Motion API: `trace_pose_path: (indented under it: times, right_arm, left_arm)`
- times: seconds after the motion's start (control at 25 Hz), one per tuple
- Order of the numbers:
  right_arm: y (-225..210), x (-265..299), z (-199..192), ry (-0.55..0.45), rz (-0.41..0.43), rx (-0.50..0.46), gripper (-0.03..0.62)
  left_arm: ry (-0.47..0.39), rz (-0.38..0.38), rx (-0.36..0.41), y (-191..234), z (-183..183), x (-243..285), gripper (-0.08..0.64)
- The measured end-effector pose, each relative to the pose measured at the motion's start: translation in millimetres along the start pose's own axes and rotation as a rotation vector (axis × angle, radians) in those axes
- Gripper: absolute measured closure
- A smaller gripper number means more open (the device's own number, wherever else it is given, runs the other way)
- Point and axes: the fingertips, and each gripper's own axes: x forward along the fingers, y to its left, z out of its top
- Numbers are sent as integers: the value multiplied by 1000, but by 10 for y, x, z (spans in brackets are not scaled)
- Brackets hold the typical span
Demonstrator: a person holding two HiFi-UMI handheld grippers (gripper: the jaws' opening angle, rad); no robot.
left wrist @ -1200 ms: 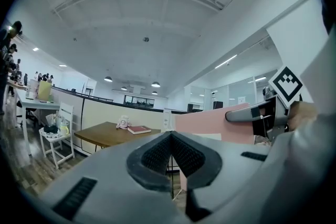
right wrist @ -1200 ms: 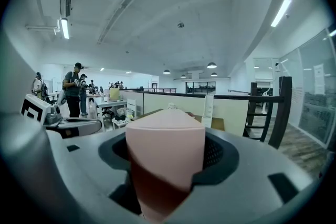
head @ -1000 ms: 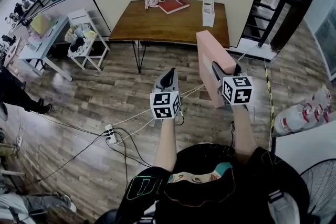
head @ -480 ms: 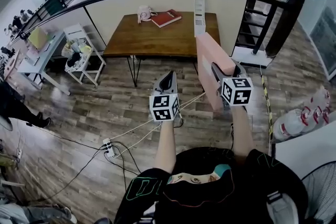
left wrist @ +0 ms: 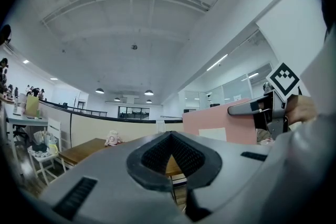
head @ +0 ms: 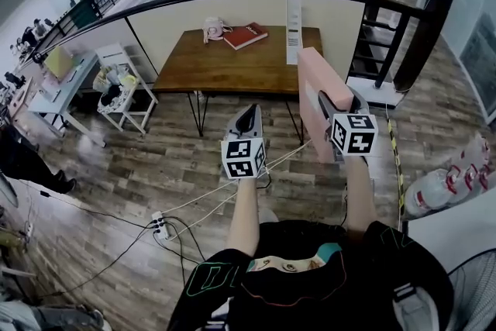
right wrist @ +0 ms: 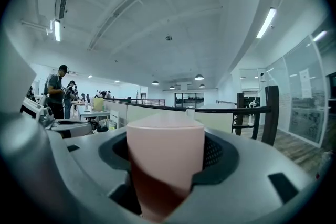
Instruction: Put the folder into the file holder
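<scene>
A pink folder point(head: 318, 101) stands on edge in my right gripper point(head: 335, 103), which is shut on it; in the right gripper view the pink folder point(right wrist: 165, 157) fills the space between the jaws. My left gripper point(head: 247, 118) is shut with nothing in it and hangs over the wooden floor, left of the folder. The white file holder point(head: 294, 18) stands upright on the right part of the wooden table point(head: 232, 66), ahead of both grippers. In the left gripper view the pink folder point(left wrist: 218, 124) shows at right with the other gripper.
A red book point(head: 246, 36) and a pale pink object point(head: 211, 29) lie at the table's back. A curved railing wall point(head: 186, 8) runs behind it. Cables and a power strip point(head: 161, 222) cross the floor. A white cart point(head: 120, 85) stands at left; stairs point(head: 380, 50) at right.
The table and file holder have drawn nearer and shifted a little left in the head view. The folder stays shut in the right gripper; the left gripper keeps its place.
</scene>
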Motion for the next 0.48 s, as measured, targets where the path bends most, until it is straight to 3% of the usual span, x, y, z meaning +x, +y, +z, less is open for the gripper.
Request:
trace_pose_path:
  times: [0.24,0.48]
  right_arm:
    - [-99,295,-29,-5,-14,21,298]
    - [-277,832,-146,23,-50,31,299]
  left_arm:
    - [19,-6,-2,174,-144,252,563]
    - [39,-42,-43,369,-337,863,563]
